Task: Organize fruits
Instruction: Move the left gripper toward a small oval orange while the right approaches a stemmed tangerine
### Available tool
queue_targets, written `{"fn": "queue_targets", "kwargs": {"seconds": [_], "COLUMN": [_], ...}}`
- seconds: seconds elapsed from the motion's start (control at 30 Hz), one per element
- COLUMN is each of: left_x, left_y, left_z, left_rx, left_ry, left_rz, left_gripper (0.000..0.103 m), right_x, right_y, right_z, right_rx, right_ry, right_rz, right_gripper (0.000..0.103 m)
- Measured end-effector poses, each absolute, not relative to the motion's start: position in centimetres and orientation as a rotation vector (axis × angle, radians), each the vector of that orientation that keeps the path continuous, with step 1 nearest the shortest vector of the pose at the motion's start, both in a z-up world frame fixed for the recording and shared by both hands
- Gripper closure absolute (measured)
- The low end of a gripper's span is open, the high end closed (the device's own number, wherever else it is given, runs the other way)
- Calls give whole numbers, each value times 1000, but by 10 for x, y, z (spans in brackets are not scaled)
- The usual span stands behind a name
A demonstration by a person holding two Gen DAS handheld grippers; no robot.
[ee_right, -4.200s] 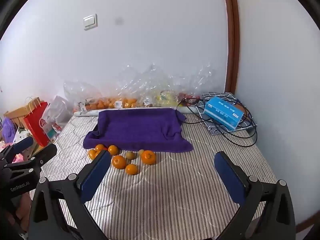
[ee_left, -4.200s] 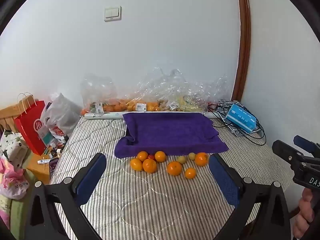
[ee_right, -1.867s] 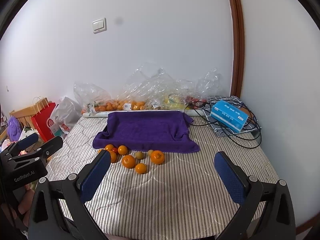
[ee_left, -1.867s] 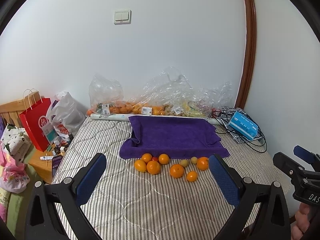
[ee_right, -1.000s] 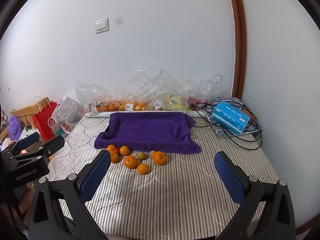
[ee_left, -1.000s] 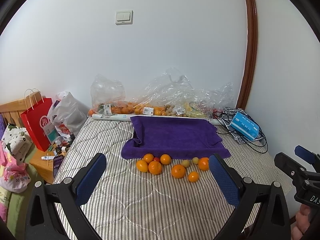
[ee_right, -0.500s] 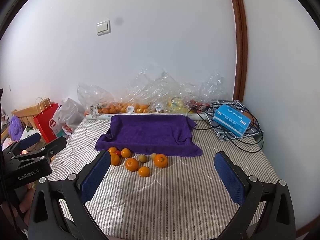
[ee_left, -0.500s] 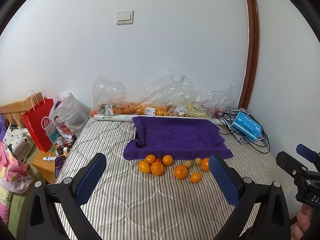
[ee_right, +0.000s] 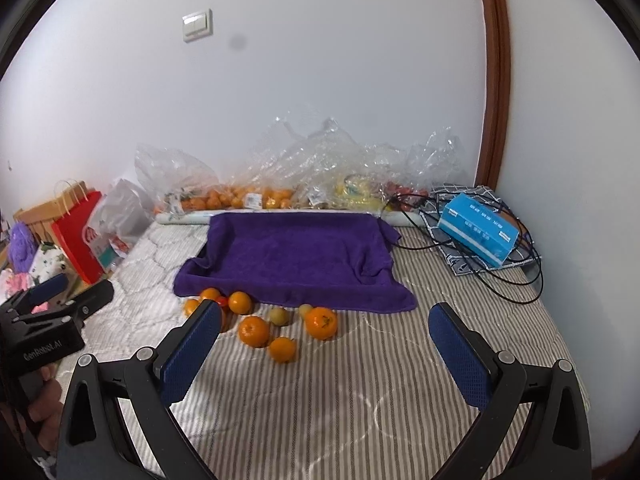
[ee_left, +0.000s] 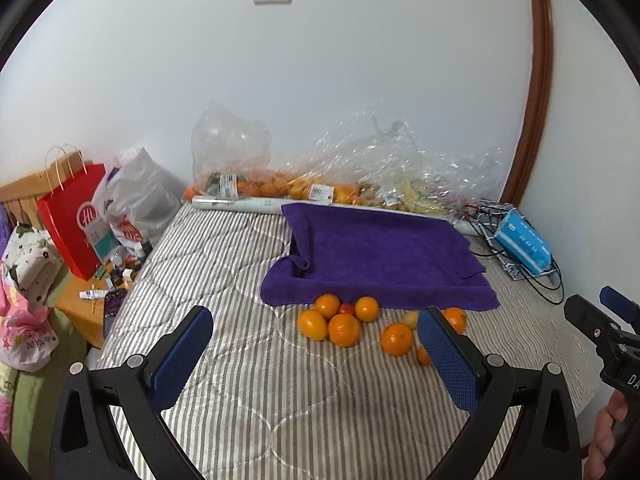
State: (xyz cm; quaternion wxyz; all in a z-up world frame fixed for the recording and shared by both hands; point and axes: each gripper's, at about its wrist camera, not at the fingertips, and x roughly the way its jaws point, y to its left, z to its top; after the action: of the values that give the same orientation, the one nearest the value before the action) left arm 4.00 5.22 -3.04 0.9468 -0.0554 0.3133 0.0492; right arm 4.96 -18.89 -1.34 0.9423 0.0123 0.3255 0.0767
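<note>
Both grippers spread wide and empty, fruit cluster (ee_left: 352, 322) dead ahead on the mattress (ee_left: 248, 392) before the purple towel (ee_left: 380, 256), left gripper (ee_left: 316, 356) looks nearer than right gripper (ee_right: 326, 350)

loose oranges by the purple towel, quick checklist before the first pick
1. Left gripper open and empty: ok.
2. Right gripper open and empty: ok.
3. Loose oranges in plain view on the striped mattress, in front of the purple towel: ok.
4. Towel surface free of fruit: ok.
5. Small red fruit wedged among the oranges, may roll when a neighbour is lifted: not ok.
6. Black cables well off to the side of the fruit: ok.
</note>
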Motion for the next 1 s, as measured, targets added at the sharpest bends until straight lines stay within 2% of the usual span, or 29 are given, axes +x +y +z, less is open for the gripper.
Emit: {"fn": "queue_targets", "kwargs": {"seconds": [0.63, 0.7, 0.83, 1.0], "left_x": [114, 120, 128, 134], "left_y": [94, 98, 102, 108], "left_z": [-95, -100, -108, -115], "left_rx": [-123, -129, -118, -126], "left_ry": [765, 779, 785, 788], "left_rz": [145, 134, 135, 125], "left_gripper": [2, 4, 4, 4], "right_x": [129, 133, 141, 151], "right_y": [-182, -183, -185, -178], "right_z": [-86, -91, -104, -126], "right_rx": [28, 27, 37, 29], "right_ry": [814, 824, 843, 884], "right_rz": [168, 167, 173, 199], "right_gripper": [6, 11, 14, 22]}}
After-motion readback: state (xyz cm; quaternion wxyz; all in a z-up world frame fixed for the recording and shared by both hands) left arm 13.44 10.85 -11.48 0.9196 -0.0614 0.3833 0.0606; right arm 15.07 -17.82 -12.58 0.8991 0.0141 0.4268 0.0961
